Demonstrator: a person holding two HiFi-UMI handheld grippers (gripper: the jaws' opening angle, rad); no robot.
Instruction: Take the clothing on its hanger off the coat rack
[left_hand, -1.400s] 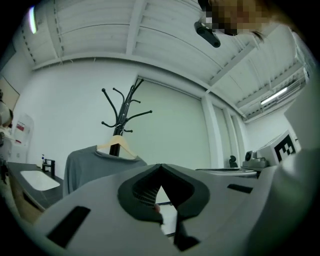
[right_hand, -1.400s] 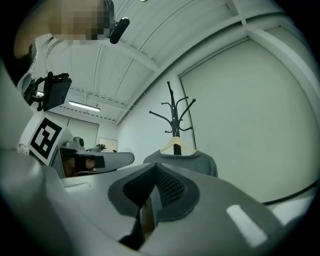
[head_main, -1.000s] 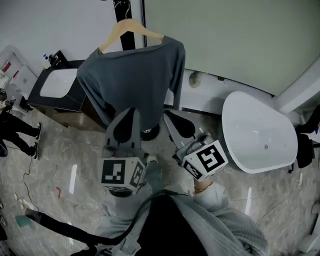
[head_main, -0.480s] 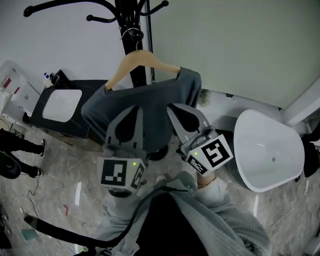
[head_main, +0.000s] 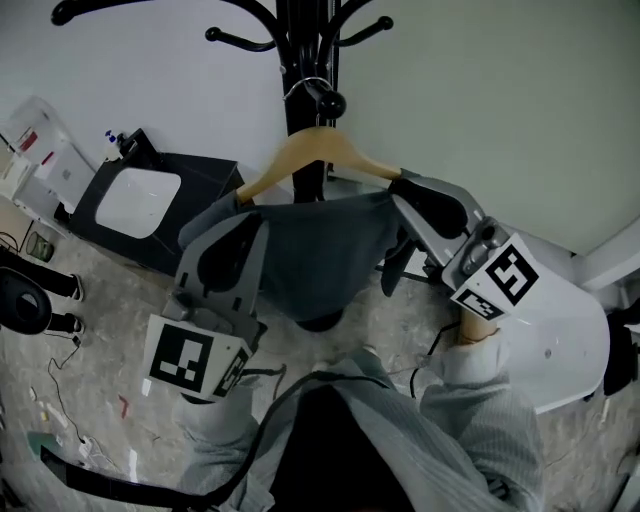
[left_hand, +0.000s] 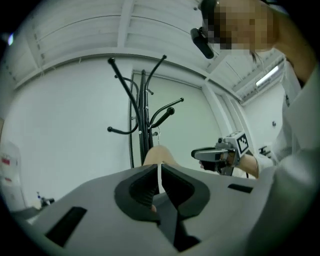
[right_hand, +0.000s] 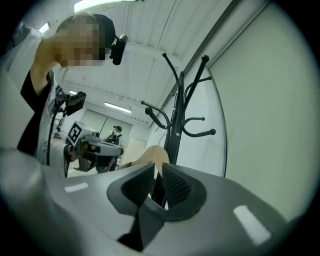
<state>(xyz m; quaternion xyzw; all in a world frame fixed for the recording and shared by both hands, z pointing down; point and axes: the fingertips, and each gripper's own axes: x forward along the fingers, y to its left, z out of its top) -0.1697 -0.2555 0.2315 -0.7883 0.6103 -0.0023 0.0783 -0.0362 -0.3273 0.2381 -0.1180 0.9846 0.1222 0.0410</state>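
Note:
A grey top (head_main: 320, 255) hangs on a wooden hanger (head_main: 318, 150), whose wire hook sits on the black coat rack (head_main: 300, 60). My left gripper (head_main: 228, 245) is shut and empty, its tips against the garment's left side below the hanger's left arm. My right gripper (head_main: 420, 195) is at the hanger's right shoulder; its jaws are opening, a narrow gap with nothing between them. From the left gripper view I look up at the rack (left_hand: 142, 115), the hanger (left_hand: 159, 154) and the right gripper (left_hand: 212, 154). The right gripper view shows the rack (right_hand: 175, 125) and hanger (right_hand: 152, 156) just ahead.
A white bathtub (head_main: 570, 340) stands on the floor at the right. A black cabinet with a white basin (head_main: 140, 200) is at the left, by the wall. Another person's legs (head_main: 40, 290) show at the left edge. Cables lie on the marble floor.
Both grippers have risen toward the hanger. The right one swung up and right to the hanger's right shoulder, and its jaws parted slightly. The head view tilted upward.

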